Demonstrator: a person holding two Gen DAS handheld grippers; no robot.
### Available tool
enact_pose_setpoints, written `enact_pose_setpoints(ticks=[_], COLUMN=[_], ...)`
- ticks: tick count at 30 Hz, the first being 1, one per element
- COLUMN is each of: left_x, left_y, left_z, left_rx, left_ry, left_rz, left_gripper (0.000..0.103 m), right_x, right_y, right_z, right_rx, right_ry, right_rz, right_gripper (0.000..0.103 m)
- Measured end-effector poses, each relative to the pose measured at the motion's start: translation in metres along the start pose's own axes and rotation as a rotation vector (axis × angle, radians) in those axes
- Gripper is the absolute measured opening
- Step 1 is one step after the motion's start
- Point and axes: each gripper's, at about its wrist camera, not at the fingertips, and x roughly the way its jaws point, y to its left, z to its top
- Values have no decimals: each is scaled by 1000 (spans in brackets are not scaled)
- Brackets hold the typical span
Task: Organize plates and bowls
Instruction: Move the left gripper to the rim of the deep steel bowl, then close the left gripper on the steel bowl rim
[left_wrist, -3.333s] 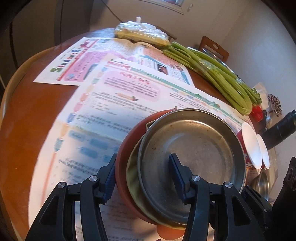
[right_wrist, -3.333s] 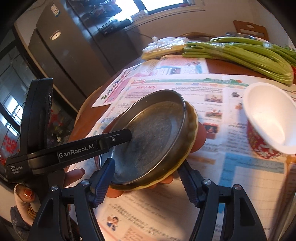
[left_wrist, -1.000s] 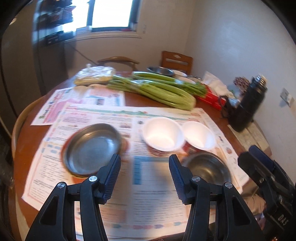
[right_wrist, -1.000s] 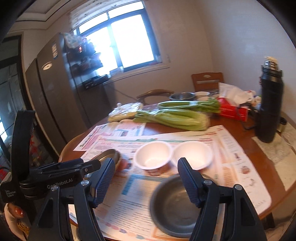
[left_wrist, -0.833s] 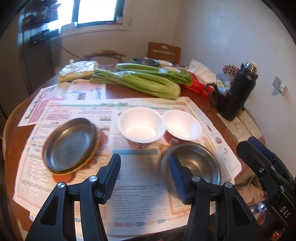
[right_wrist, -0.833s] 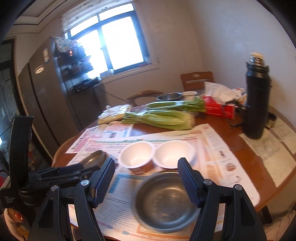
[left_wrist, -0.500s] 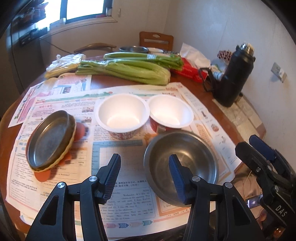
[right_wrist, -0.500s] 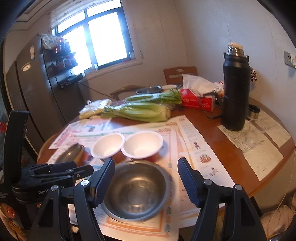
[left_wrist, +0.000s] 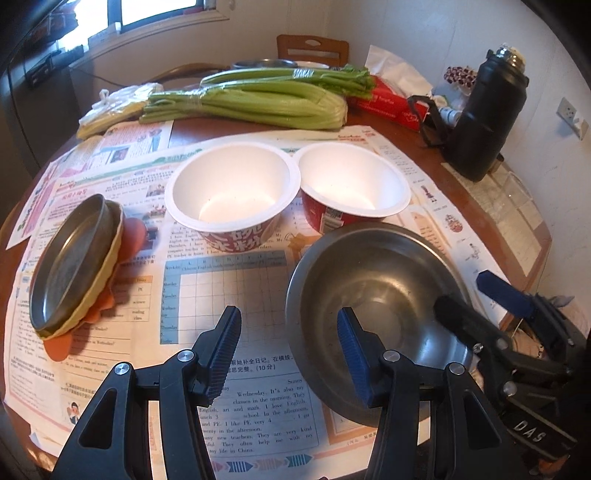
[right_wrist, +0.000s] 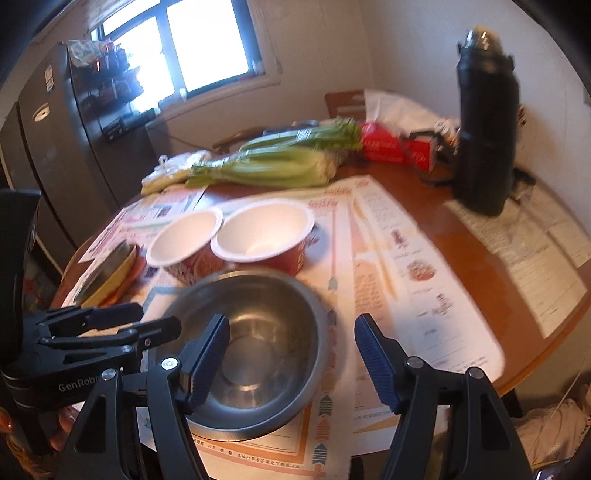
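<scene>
A steel bowl (left_wrist: 376, 288) (right_wrist: 266, 325) sits on newspaper at the table's near edge. My left gripper (left_wrist: 288, 328) is open over its left rim, one finger above the inside and one outside. My right gripper (right_wrist: 291, 332) is open over its right rim in the same way. Neither touches the bowl. Each gripper shows in the other's view: the right gripper (left_wrist: 460, 291) and the left gripper (right_wrist: 159, 317). Behind the bowl stand two white paper bowls (left_wrist: 232, 188) (left_wrist: 354, 181) with red outsides. At the left lies a plate stack (left_wrist: 70, 258) (right_wrist: 107, 273): steel on yellow on orange.
Newspaper sheets (left_wrist: 229, 288) cover the round wooden table (right_wrist: 465, 266). Celery bunches (left_wrist: 255, 99) and a bag lie at the back. A red tissue box (left_wrist: 391, 103) and a tall black flask (left_wrist: 480, 114) stand at the right, with a chair and fridge beyond.
Both grippers left the plate stack, which now lies at the left. Over the last second both sank and came in over the steel bowl, their jaws equally wide.
</scene>
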Motion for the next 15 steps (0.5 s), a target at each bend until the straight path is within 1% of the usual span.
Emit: enact_pose_setpoints(ticks=[3,6,9,11,13,15], left_x=[7,14,22,27,29,33], left_y=[-2,-2,-3,-4,-7,-7], left_z=[0,1,3,3,5,5], left_rx=[5,4,-2,-2,2,-2], left_ry=[14,25,41,50,54,63], left_rz=[9,6,4,-2,-13,-21], left_gripper=[56,56,56,56,56,56], right_x=[10,17,22,26,27,29], right_y=[-2,-7,-8,-7,-4,0], right_z=[-4,-6,-8,-9,-10,-12], right_rx=[2,21,-6,-19,-31,-52], right_ry=[27,41,45,59,61,57], right_rz=[18,30,22,33,59,59], right_gripper=[71,67,60,53,50,50])
